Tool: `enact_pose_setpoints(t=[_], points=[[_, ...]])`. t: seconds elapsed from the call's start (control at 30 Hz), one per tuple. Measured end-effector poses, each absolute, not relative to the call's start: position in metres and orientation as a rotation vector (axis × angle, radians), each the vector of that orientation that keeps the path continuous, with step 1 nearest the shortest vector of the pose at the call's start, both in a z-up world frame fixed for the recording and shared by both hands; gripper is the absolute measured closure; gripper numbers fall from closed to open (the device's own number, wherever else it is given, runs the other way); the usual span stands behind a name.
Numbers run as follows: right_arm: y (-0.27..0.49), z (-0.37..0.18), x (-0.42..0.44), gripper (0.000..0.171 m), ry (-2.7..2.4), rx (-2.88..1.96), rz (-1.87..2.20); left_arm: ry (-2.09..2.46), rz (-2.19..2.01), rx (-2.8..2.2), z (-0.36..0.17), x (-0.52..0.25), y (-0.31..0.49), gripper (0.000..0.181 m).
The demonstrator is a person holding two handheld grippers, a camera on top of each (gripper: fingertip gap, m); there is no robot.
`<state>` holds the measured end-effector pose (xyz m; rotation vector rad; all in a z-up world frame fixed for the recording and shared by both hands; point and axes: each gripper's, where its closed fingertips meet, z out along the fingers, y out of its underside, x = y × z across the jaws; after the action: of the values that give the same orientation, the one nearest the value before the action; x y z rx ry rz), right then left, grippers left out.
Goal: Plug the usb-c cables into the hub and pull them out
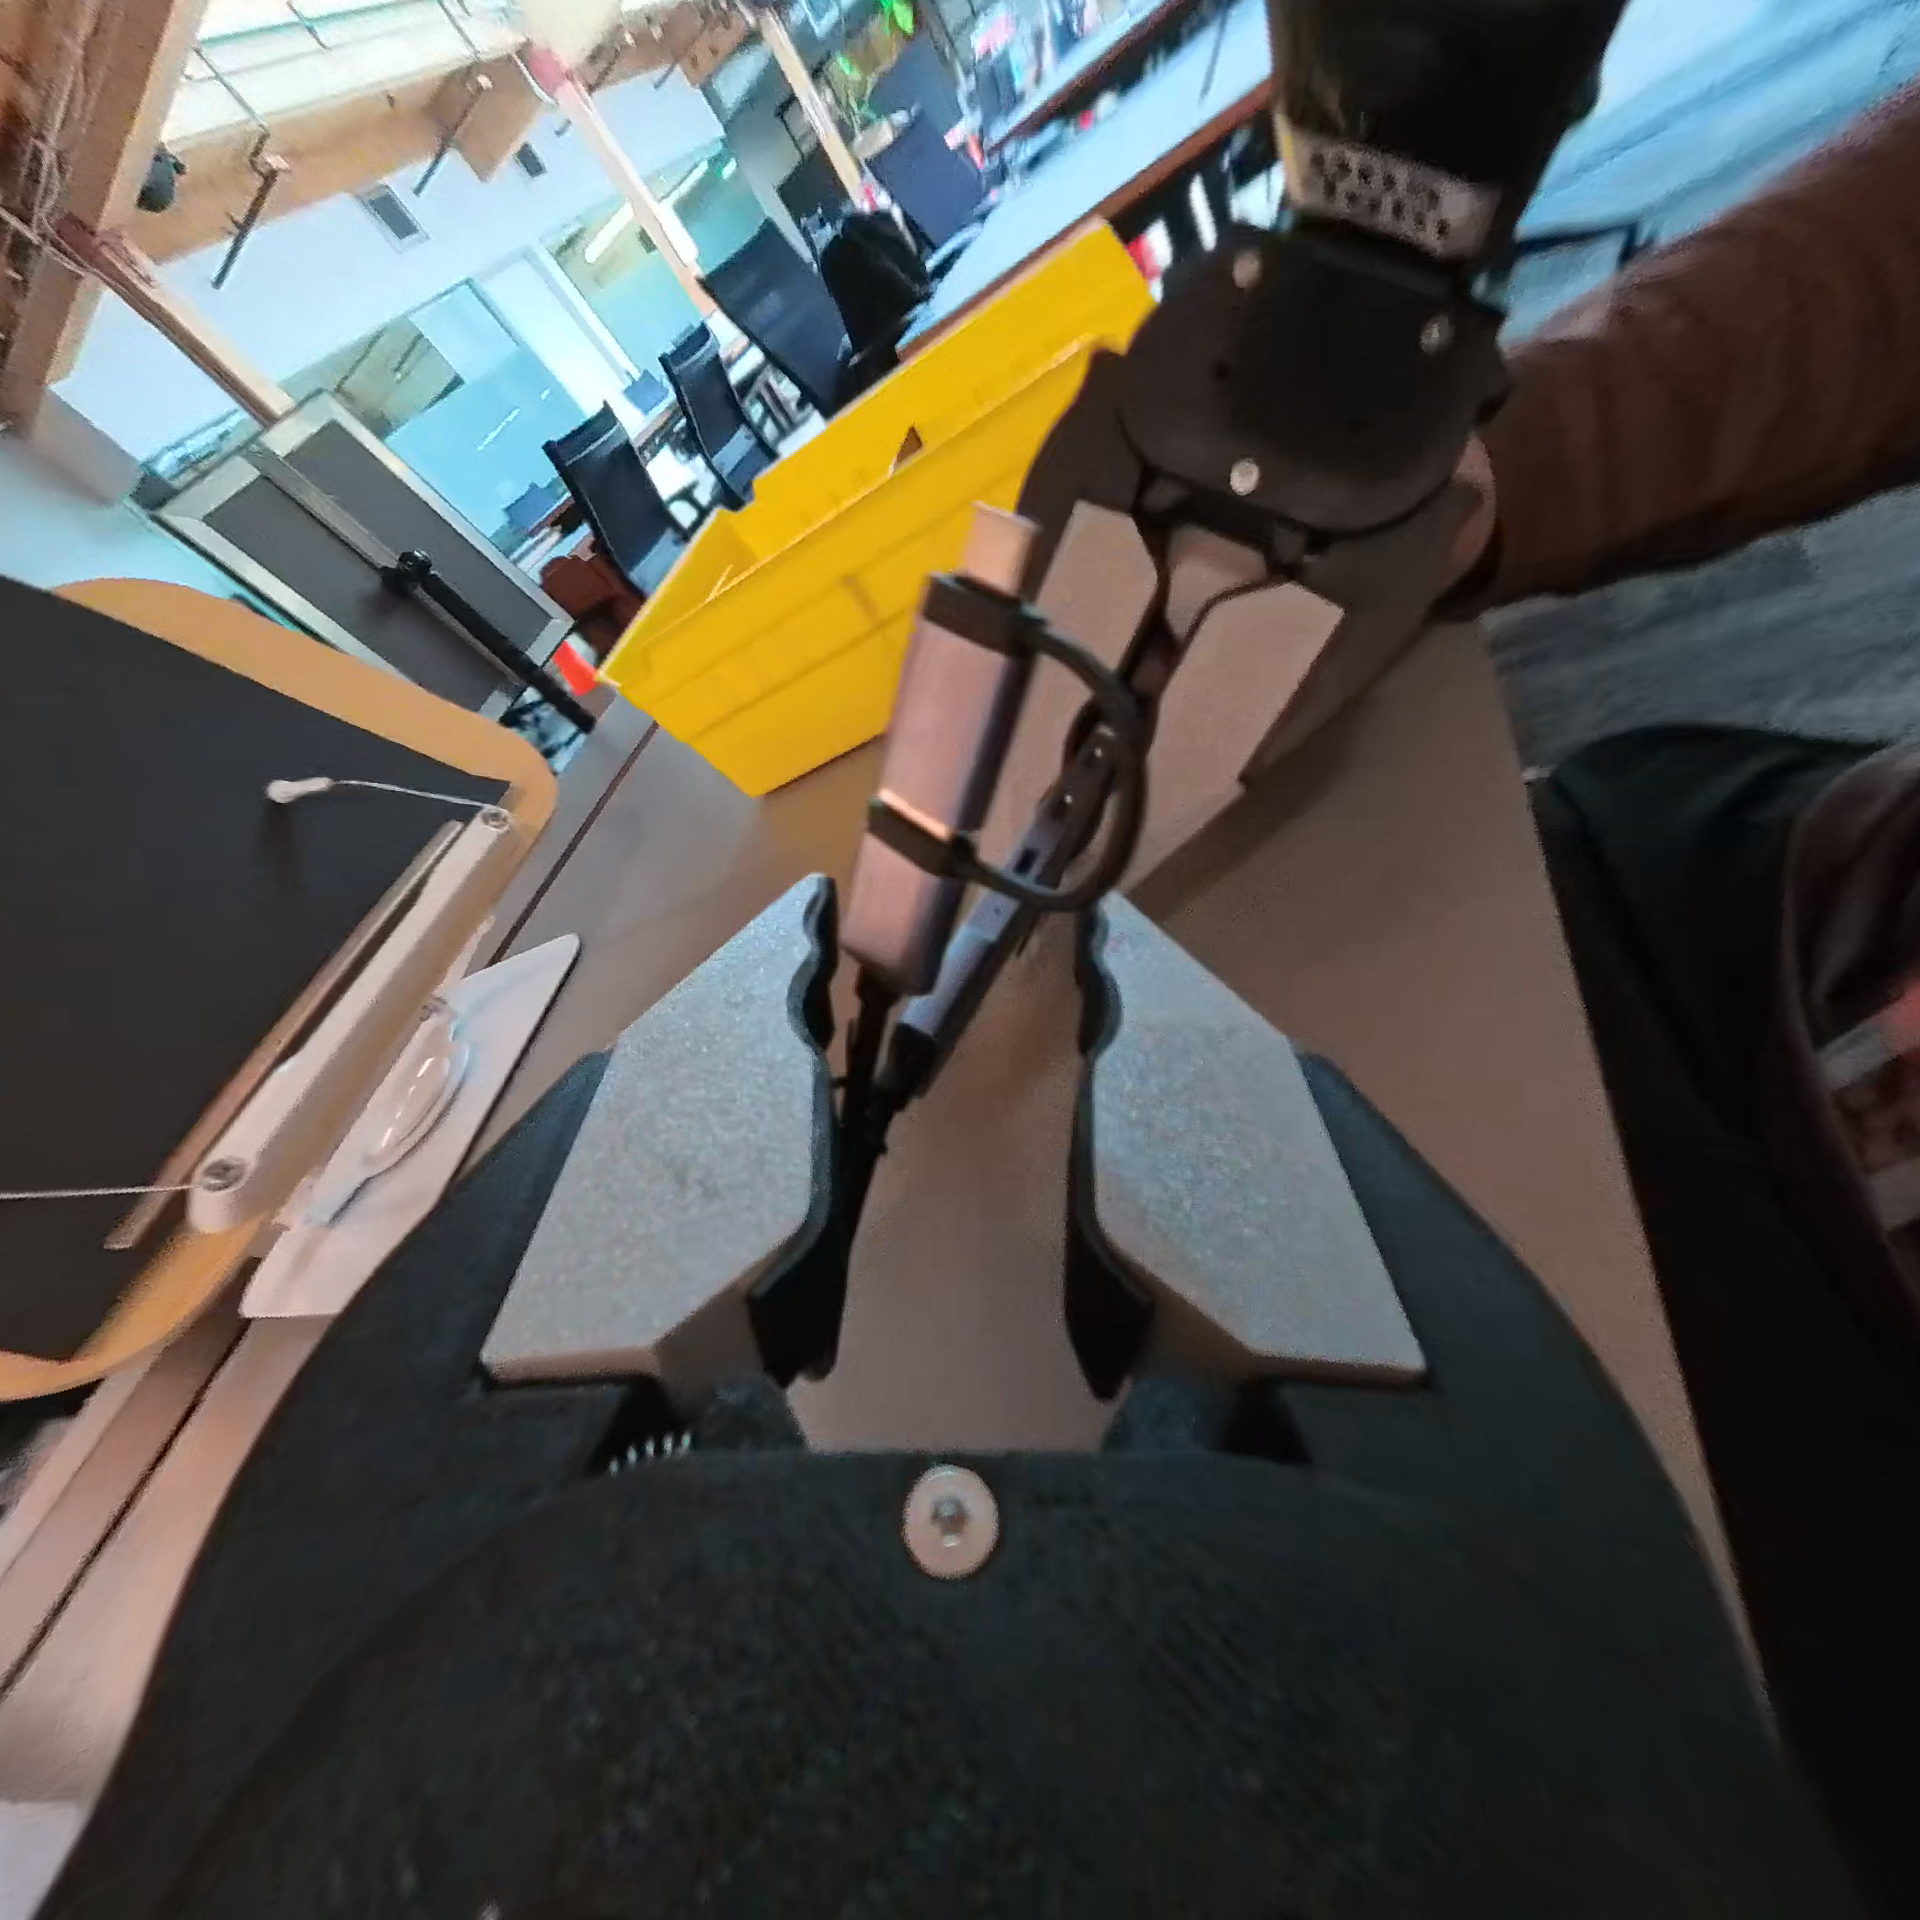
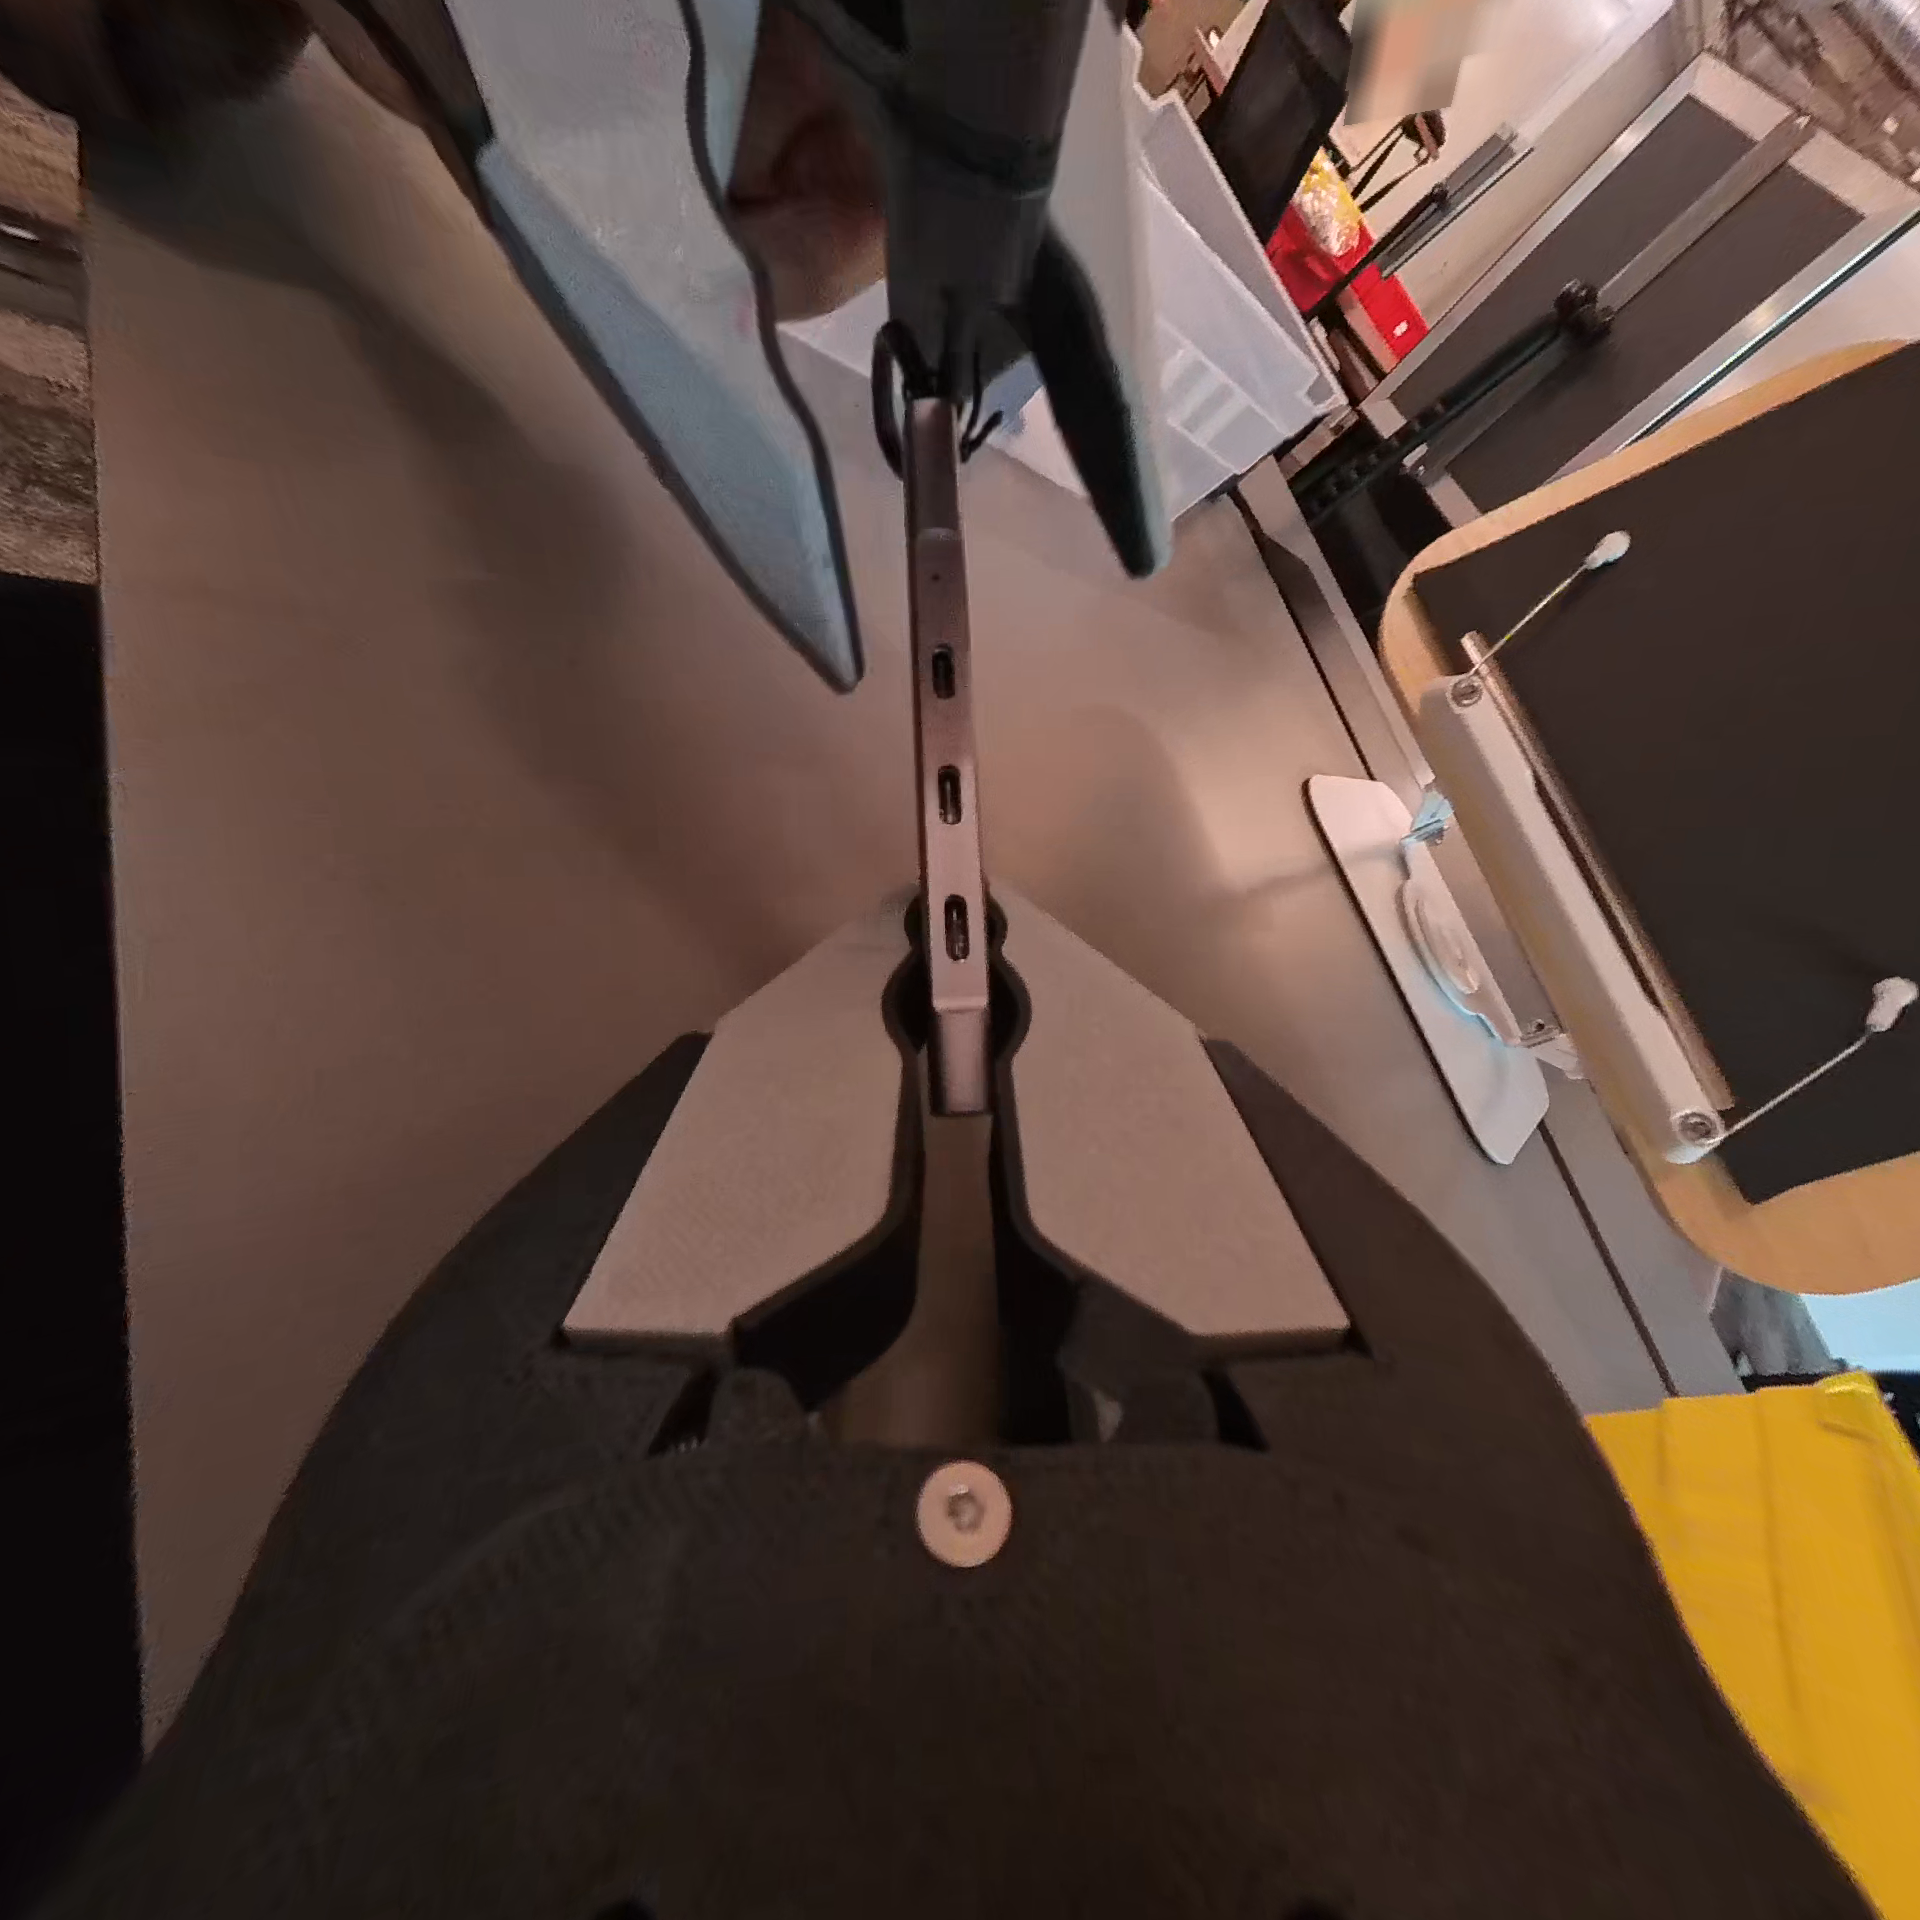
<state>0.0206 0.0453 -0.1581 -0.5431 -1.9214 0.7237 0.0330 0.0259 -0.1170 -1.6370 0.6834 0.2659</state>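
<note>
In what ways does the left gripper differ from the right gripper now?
The left gripper is open, its jaws wide apart; the right gripper is shut on the hub. The left gripper's jaws flank the hub's cable end without closing; the right gripper clamps the opposite, plain end. Both have black bodies and grey fingers.

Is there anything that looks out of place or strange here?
Nothing looks damaged. One oddity: the hub is off the table, clamped by the right gripper, its three visible ports empty.
</note>
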Motion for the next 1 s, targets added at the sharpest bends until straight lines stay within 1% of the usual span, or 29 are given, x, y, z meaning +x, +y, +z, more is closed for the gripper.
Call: enact_pose_setpoints(t=[0.1,0.17,0.23,0.4,0.7,0.83,0.9,0.97,1.0], points=[[0.046,-0.157,0.020,0.169,-1.910,-0.470,0.678,0.759,0.397,-1.680,-0.132,0.028,0.026,0.139],[0.044,-0.158,0.021,0.169,-1.915,-0.444,0.676,0.764,0.433,-1.673,-0.132,0.027,0.026,0.149],[0.040,-0.156,0.022,0.168,-1.919,-0.435,0.705,0.773,0.387,-1.641,-0.129,0.033,0.025,0.158],[0.039,-0.153,0.026,0.164,-1.933,-0.468,0.788,0.806,0.242,-1.598,-0.133,0.053,0.024,0.171],[0.033,-0.155,0.033,0.164,-1.998,-0.518,0.939,0.807,0.224,-1.572,-0.132,0.061,0.026,0.172],[0.040,-0.148,0.028,0.157,-1.954,-0.613,0.985,0.795,0.268,-1.585,-0.128,0.056,0.032,0.173],[0.051,-0.133,0.028,0.152,-1.881,-0.704,1.055,0.751,0.364,-1.588,-0.122,0.043,0.036,0.173],[0.067,-0.104,0.034,0.146,-1.800,-0.828,1.176,0.676,0.543,-1.577,-0.118,0.017,0.038,0.174],[0.079,-0.087,0.037,0.147,-1.744,-0.906,1.231,0.647,0.654,-1.587,-0.117,0.002,0.038,0.174]])
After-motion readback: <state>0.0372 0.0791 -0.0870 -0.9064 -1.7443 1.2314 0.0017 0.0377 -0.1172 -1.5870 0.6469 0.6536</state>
